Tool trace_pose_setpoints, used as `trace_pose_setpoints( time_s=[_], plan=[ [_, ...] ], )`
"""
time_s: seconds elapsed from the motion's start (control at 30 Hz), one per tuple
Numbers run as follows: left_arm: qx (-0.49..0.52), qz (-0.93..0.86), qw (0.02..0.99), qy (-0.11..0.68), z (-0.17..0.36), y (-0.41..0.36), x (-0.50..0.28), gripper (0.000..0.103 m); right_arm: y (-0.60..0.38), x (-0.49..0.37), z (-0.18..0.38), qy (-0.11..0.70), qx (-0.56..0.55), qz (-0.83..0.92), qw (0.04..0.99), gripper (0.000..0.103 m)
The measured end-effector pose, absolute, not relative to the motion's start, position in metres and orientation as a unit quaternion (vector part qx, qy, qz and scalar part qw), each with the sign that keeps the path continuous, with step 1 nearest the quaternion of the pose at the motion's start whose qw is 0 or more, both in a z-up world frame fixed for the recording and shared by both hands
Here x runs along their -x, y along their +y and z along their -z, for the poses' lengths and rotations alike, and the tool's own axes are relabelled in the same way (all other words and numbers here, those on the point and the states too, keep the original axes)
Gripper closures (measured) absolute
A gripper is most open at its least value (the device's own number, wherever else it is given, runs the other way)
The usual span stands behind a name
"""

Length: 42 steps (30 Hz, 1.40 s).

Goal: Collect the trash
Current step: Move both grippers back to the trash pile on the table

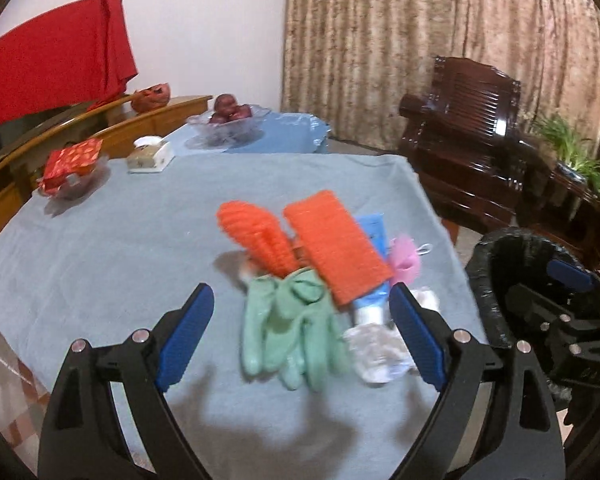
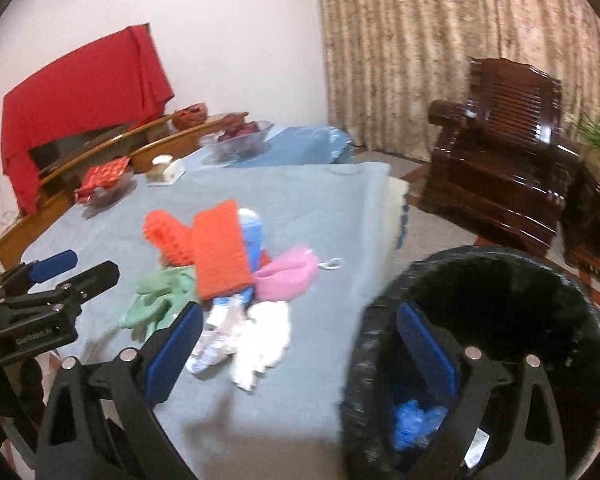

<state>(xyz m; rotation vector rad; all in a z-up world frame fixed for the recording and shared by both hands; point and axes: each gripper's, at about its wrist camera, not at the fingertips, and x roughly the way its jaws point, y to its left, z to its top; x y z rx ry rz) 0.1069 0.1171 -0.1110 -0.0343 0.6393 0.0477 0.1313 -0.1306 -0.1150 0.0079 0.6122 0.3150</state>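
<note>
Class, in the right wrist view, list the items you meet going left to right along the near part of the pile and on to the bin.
green glove → white crumpled tissue → black-lined trash bin

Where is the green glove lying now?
In the left wrist view the green glove lies on the blue cloth, between the open fingers of the left hand-held gripper, just below the orange pads.

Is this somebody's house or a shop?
Most likely a home, probably a living or dining room. There is a dark wooden armchair, a long curtain across the wall, and a glass bowl of fruit on a cloth-covered table.
</note>
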Motion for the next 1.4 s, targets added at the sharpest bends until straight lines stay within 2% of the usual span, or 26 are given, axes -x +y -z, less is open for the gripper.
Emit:
trace_pose_setpoints(
  time_s=[0.33, 0.7, 1.23, 1.4],
  plan=[
    [0.034, -0.046, 0.94, 0.336, 0.142, 0.147, -0.116, 0.019, -0.087, -0.155, 0.157, 0.339, 0.022, -0.16, 0.927, 0.022],
    [0.035, -0.043, 0.934, 0.352, 0.163, 0.154, -0.125, 0.02, -0.083, -0.176, 0.187, 0.383, 0.028, -0.153, 0.91, 0.03],
    [0.036, -0.034, 0.934, 0.353, 0.165, 0.144, -0.126, 0.02, -0.096, -0.163, 0.169, 0.372, 0.026, -0.171, 0.912, 0.033],
    [0.035, -0.032, 0.935, 0.352, 0.165, 0.141, -0.126, 0.02, -0.089, -0.168, 0.185, 0.394, 0.042, -0.168, 0.903, 0.042]
  ],
)
